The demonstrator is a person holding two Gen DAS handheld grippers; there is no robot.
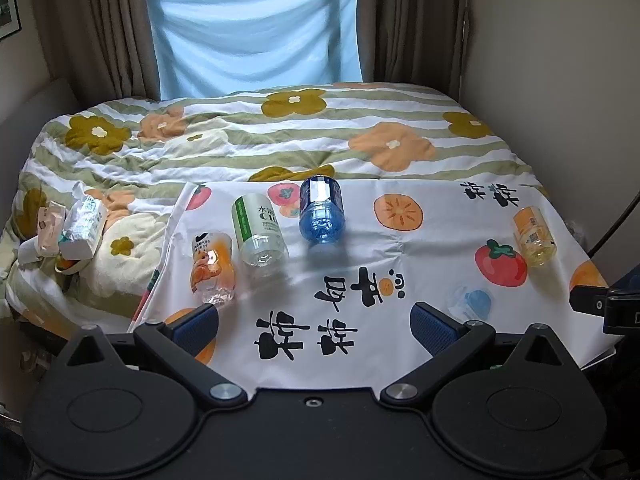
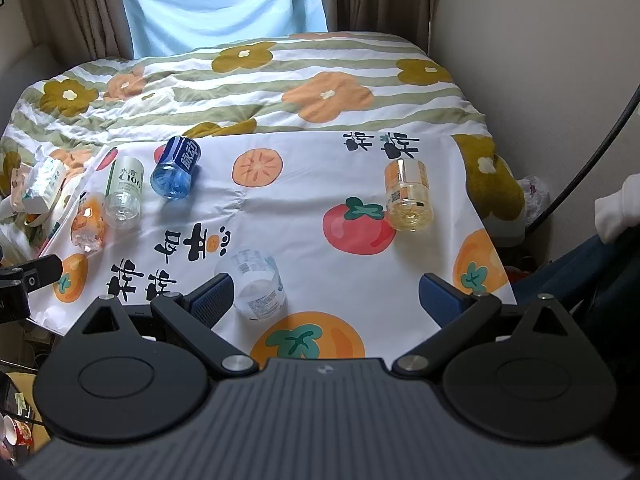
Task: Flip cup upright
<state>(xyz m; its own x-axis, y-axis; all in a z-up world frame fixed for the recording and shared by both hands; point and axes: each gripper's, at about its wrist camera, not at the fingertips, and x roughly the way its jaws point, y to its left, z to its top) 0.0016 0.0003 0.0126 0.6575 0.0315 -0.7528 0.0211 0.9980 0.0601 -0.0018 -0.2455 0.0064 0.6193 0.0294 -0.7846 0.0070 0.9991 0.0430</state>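
Several cut-bottle cups stand upside down on a white fruit-print cloth (image 1: 420, 240) (image 2: 312, 184) spread on a bed. At the left are an orange-print cup (image 1: 212, 266) (image 2: 88, 222), a green-label clear cup (image 1: 259, 230) (image 2: 124, 192) and a blue cup (image 1: 322, 210) (image 2: 176, 168). A yellow cup (image 1: 535, 235) (image 2: 408, 194) is at the right. A clear cup (image 1: 470, 302) (image 2: 258, 284) stands near the front edge, just ahead of the right gripper's left finger. My left gripper (image 1: 314, 322) and right gripper (image 2: 326, 300) are open and empty.
A flowered striped quilt (image 1: 280, 136) covers the bed behind the cloth. Tissue packs (image 1: 82, 226) lie at the left. Curtains and a blue sheet (image 1: 256, 28) hang at the back. A wall and a black cable (image 2: 592, 152) are at the right.
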